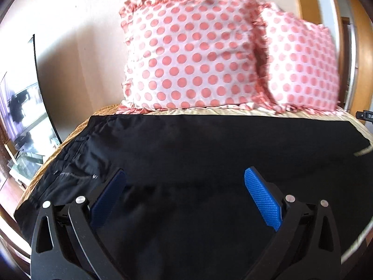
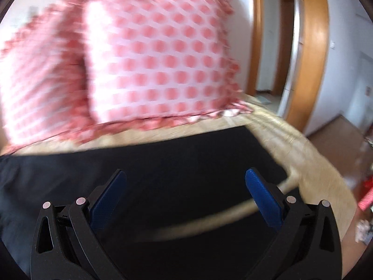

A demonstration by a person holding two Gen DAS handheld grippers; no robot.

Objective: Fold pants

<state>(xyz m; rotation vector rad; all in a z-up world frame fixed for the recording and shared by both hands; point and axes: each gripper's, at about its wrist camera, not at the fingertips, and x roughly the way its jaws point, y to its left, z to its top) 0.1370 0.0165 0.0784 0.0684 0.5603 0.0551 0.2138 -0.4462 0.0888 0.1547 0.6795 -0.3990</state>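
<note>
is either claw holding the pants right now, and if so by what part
Nothing is held. The left claw and the right claw are both open above the black pants, with no fabric between their pads.

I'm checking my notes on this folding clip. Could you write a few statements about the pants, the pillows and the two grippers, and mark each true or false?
1. The black pants lie spread on the bed. True.
2. The left gripper is clamped on the fabric. False: its jaws stand wide open.
3. Two polka-dot pillows stand behind the pants. True.
4. The right gripper holds a pillow. False: it is open and holds nothing.
</note>
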